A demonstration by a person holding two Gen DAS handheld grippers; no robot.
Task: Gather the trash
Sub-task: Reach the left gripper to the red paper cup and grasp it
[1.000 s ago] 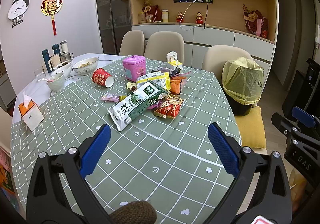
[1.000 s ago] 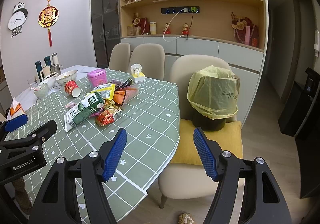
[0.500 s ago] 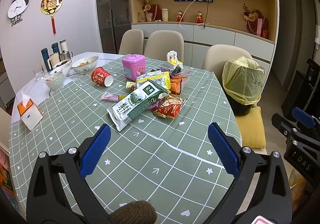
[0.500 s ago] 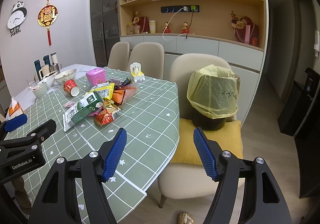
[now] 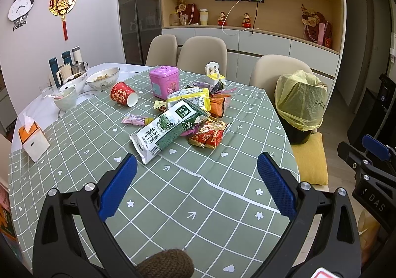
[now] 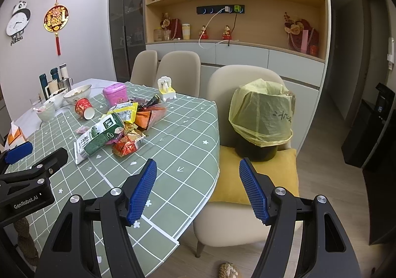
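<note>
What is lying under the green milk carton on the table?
The milk carton rests partly on a pink wrapper and beside a red snack packet. Whatever else lies beneath is covered.

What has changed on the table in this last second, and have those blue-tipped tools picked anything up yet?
Almost nothing. Both views have drifted very slightly, so the two hand-held tools barely shifted. The left tool and right tool stay wide open and empty. The milk carton, the snack wrappers, the red cup and the yellow-bagged bin on the chair lie exactly as before.

Green white-grid tablecloth (image 5: pixel 153 203); green-white milk carton (image 5: pixel 168 126); yellow bin bag (image 6: pixel 262 112); pink tin (image 5: pixel 163 81).
</note>
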